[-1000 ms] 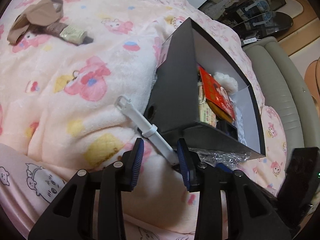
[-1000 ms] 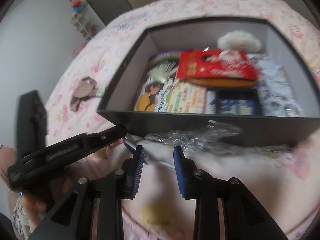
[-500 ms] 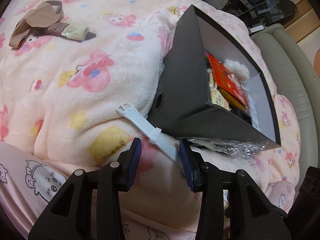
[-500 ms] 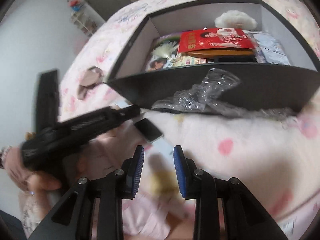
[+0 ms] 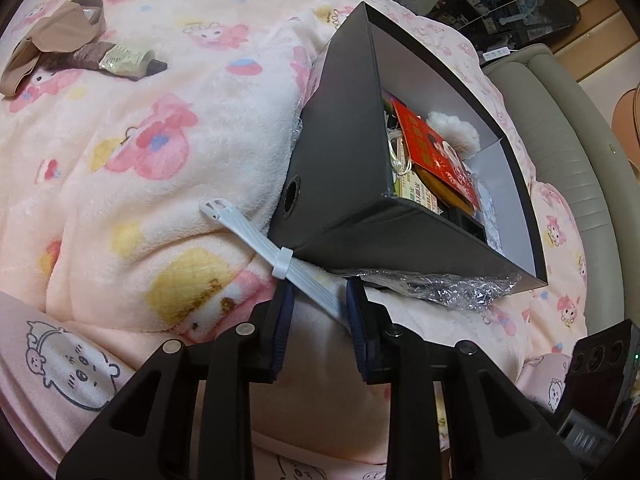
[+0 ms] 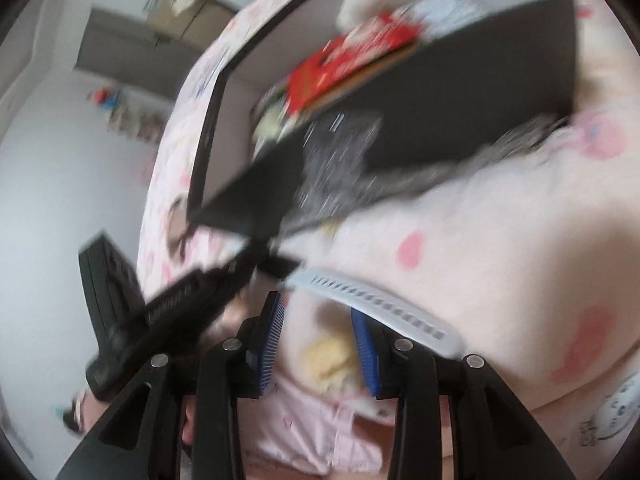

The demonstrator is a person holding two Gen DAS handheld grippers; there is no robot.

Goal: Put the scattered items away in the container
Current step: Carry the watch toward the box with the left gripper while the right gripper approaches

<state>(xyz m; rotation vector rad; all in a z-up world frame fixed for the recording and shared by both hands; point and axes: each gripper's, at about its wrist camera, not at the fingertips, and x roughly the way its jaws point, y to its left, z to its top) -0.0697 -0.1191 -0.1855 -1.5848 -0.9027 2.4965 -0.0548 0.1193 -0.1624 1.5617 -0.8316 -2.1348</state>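
A white watch strap (image 5: 264,246) lies on the pink blanket (image 5: 160,184) beside the black box (image 5: 340,184). My left gripper (image 5: 320,312) is open, with the strap's near end between its fingers. The box holds a red packet (image 5: 432,152), a white fluffy ball (image 5: 452,132) and other items. Crumpled clear plastic (image 5: 444,286) lies against the box's near wall. In the blurred right wrist view my right gripper (image 6: 318,334) is open and empty; the strap's perforated half (image 6: 384,308) runs just beyond its right finger. The left gripper (image 6: 188,300) shows at the left.
A tube and a beige cloth (image 5: 72,48) lie on the blanket far left. A grey padded headboard (image 5: 560,152) runs along the right. A cabinet (image 6: 132,52) stands in the background.
My left gripper has moved forward so the strap's end sits deeper between its fingers. My right gripper has swung down and left, away from the box, and its view has tilted and blurred.
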